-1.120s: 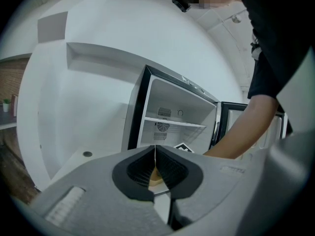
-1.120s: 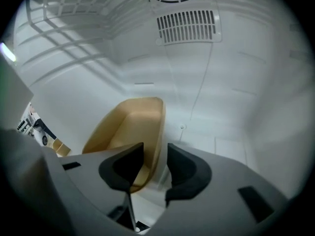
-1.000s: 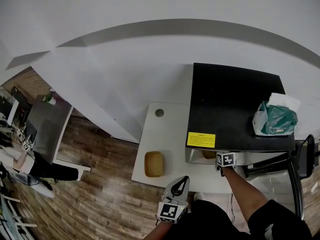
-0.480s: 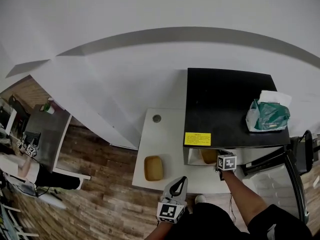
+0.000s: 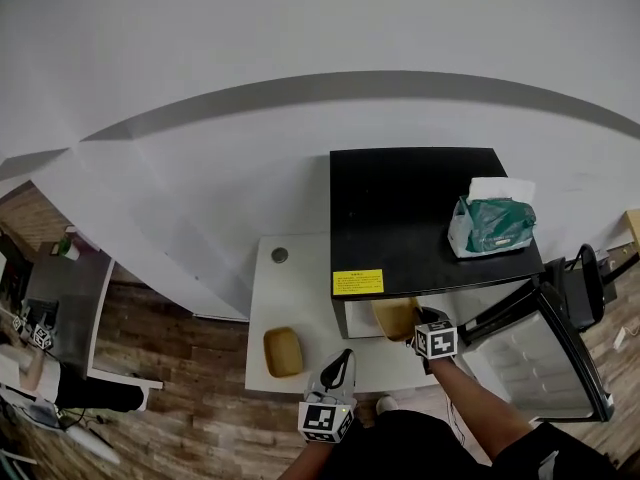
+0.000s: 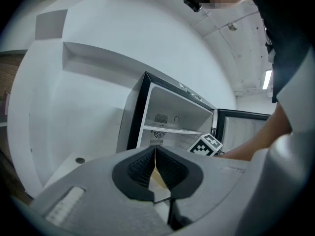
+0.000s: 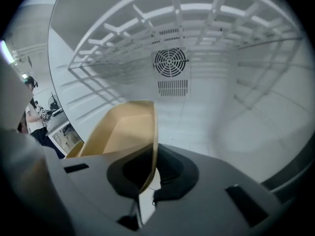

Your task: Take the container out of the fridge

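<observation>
- Long axis of the container (image 7: pixel 120 127): away from the jaws, toward the back wall of the fridge (image 5: pixel 420 198). Tipped up on one side, with the open face turned to the left of the right gripper view.
- Placed at the fridge's open mouth, just under the front edge of the black top in the head view.
- Tan, shallow, thin-walled, rectangular with rounded corners; nothing visible inside.
- Clamped by the right gripper (image 7: pixel 150 168) on one thin side wall, with a pad pressed tight against each face.
- Closed pad to pad on nothing: the left gripper (image 6: pixel 155 166), above the near edge of the white table (image 5: pixel 300 288) and aimed at the fridge.
- Lying flat on that table, left of the fridge, a second tan container (image 5: pixel 283 351); farther back, a small round grommet (image 5: pixel 280 255).
- On the fridge top, a yellow label (image 5: pixel 357 282) at the front edge and a green-and-white pack (image 5: pixel 490 225) toward the right.
- Swung wide to the right, the fridge door (image 5: pixel 535 353).
- Close overhead of the held container, a white wire shelf (image 7: pixel 197 23) — behind it, a round fan grille (image 7: pixel 170 62).
</observation>
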`<state>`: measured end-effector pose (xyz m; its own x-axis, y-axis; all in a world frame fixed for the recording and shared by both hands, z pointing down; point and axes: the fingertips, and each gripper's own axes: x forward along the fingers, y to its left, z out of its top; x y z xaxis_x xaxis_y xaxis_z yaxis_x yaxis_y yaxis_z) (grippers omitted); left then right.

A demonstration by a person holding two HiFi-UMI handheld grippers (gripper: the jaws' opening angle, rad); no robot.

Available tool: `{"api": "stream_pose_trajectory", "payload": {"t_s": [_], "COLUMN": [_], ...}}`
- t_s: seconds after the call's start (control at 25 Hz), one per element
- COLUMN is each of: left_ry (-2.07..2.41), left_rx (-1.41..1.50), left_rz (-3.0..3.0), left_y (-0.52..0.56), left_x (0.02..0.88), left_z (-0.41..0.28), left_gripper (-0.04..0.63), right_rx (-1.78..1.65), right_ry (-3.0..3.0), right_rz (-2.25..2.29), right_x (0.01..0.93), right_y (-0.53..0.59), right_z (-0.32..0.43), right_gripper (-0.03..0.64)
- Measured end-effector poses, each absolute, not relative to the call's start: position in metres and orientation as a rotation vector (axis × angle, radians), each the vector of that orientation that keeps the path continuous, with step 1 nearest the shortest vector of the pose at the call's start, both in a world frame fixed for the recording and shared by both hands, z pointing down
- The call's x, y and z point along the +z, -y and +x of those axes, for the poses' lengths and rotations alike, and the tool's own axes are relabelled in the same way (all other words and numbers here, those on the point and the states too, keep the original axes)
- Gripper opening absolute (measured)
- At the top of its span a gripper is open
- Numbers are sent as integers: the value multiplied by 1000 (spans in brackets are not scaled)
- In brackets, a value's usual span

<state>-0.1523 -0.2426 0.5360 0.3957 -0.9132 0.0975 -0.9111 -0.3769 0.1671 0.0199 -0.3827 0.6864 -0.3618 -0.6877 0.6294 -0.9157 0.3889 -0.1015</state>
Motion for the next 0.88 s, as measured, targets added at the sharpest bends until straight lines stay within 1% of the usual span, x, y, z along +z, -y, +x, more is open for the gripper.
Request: {"api": "stream_pose_trajectory", "payload": {"t_s": [0.64, 0.88], "left_ry": [1597, 1569], "left_rx": [-68, -92], "left_rz": [2532, 2555], "left_y": [278, 281], "left_x": [510, 504], "left_z": [-137, -123], "left_gripper": [15, 15], "right_rx": [588, 589], "right_ry": [2249, 2218], "right_rz": [1589, 1605], "right_x": [583, 589], "right_y": [298, 280], "right_z": [64, 83], "right_gripper": [6, 6]}}
